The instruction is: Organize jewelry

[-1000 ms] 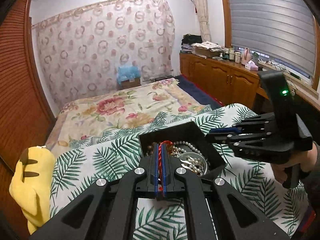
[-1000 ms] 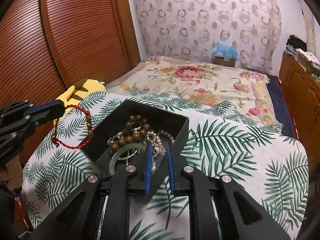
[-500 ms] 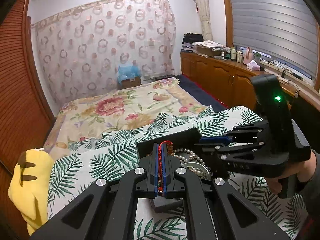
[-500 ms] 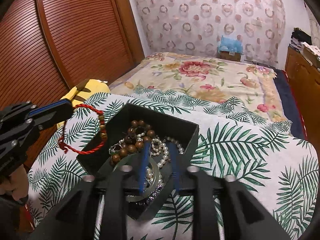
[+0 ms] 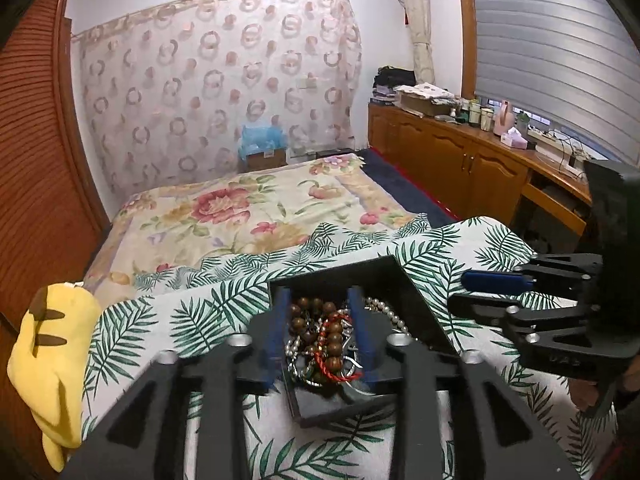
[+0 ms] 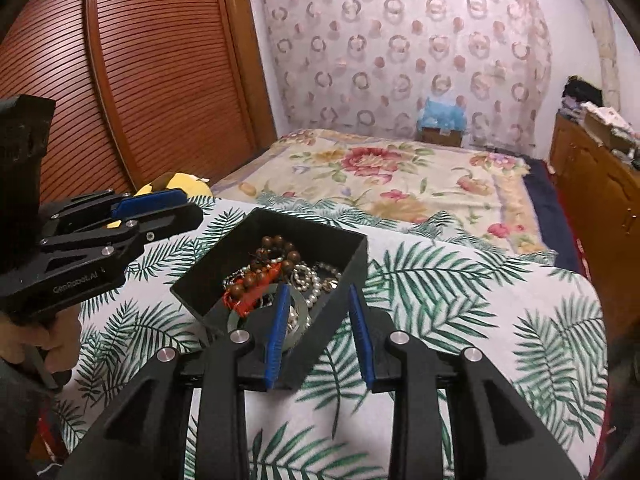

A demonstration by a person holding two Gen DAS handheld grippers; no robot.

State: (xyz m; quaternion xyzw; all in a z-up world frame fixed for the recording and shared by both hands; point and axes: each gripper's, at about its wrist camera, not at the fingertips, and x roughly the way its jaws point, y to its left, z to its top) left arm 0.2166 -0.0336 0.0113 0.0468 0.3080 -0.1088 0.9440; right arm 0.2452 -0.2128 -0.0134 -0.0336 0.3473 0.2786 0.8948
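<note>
A black jewelry box (image 5: pixel 394 276) (image 6: pixel 320 240) sits on a palm-leaf cloth and holds brown bead bracelets, pearls (image 6: pixel 310 280) and a green bangle. The red cord bracelet (image 5: pixel 334 350) (image 6: pixel 250 294) lies loose in the box on the pile. My left gripper (image 5: pixel 320 300) is open right over the box; it also shows at left in the right wrist view (image 6: pixel 168 210). My right gripper (image 6: pixel 318 296) is open at the box's near corner, one finger over the bangle; it also shows in the left wrist view (image 5: pixel 472 292).
The palm-leaf cloth (image 6: pixel 460 300) covers the surface in front of a floral bed (image 5: pixel 248 208). A yellow plush toy (image 5: pixel 48 344) lies at the left edge. Wooden cabinets (image 5: pixel 460 160) line the right wall, a slatted wardrobe (image 6: pixel 140 80) the left.
My left gripper moved over the box, opened and let the red cord bracelet drop into it. My right gripper opened wider.
</note>
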